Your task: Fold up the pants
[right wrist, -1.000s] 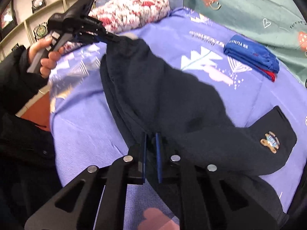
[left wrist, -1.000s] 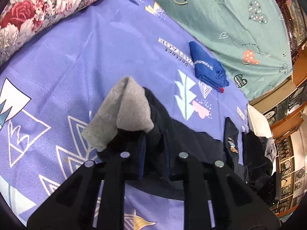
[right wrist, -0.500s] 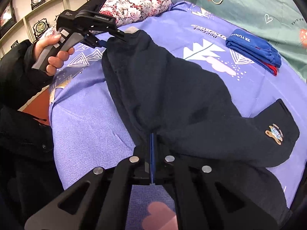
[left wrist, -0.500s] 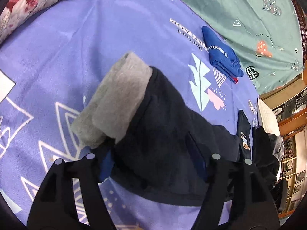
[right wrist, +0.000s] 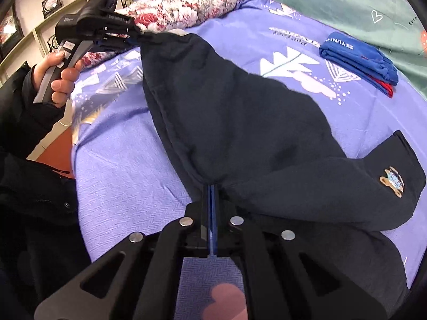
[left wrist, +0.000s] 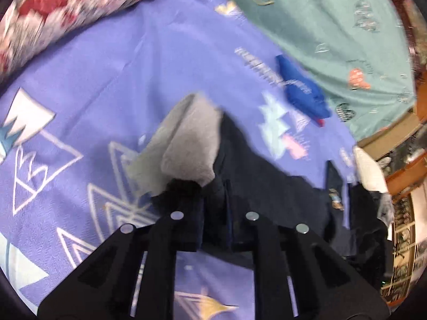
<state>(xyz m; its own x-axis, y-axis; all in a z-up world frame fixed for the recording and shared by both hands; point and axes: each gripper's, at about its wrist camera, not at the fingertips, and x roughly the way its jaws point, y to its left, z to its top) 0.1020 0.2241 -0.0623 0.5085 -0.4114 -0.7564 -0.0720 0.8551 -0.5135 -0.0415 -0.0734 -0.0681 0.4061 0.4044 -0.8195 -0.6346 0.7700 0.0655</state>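
Dark navy pants [right wrist: 240, 122] with a grey fleece lining [left wrist: 192, 144] and a small embroidered badge [right wrist: 392, 180] hang stretched between my two grippers above the purple bedsheet [right wrist: 120, 165]. My left gripper [left wrist: 214, 224] is shut on the waist end, where the grey lining folds out; it also shows in the right wrist view [right wrist: 133, 33], held in a hand. My right gripper [right wrist: 210, 202] is shut on the pants' edge near the middle. The leg ends lie on the bed at the right.
Folded blue clothing [right wrist: 357, 58] lies on the sheet to the far right. A floral pillow [right wrist: 184, 2] sits at the head, a green sheet [left wrist: 333, 26] beyond. A dark clothes pile [left wrist: 368, 229] lies at the bed's right edge. Wooden shelves [right wrist: 29, 29] stand left.
My left gripper, open half a second ago, has closed on the waist end again and lifted it. My right gripper stays shut on the pants and has risen slightly.
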